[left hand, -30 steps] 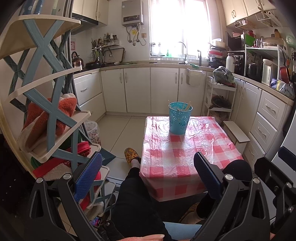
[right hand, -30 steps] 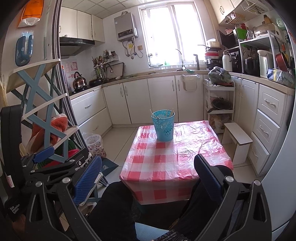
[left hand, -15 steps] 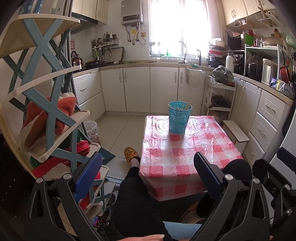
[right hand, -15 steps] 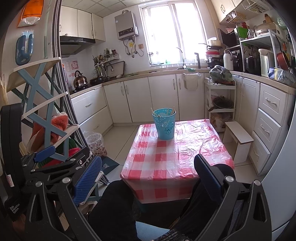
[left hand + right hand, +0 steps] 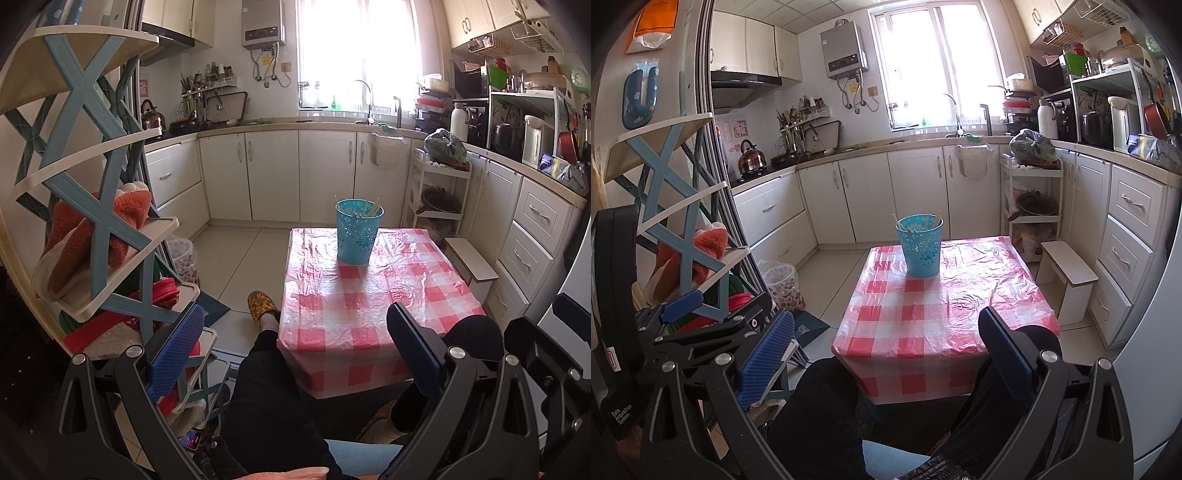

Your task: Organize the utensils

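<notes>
A blue perforated holder (image 5: 357, 231) (image 5: 919, 245) stands upright near the far end of a low table with a red-and-white checked cloth (image 5: 369, 295) (image 5: 945, 306). Several thin sticks, likely chopsticks (image 5: 372, 208) (image 5: 936, 219), poke out of it. My left gripper (image 5: 295, 339) hangs open well short of the table, over a person's dark-trousered knees, with nothing between its blue pads. The right gripper (image 5: 886, 343) is also open and empty, held back from the table's near edge. In the right wrist view the left gripper's body (image 5: 701, 328) shows at the left.
A tiered blue-and-cream rack (image 5: 92, 206) with slippers stands close on the left. White cabinets (image 5: 273, 173) line the back and right walls. A small white stool (image 5: 1069, 280) and a trolley (image 5: 439, 192) stand right of the table. The person's legs (image 5: 273, 398) sit under me.
Both views drifted slightly; the holder sits a little lower in the right wrist view. Both grippers stayed open and nothing on the table moved.
</notes>
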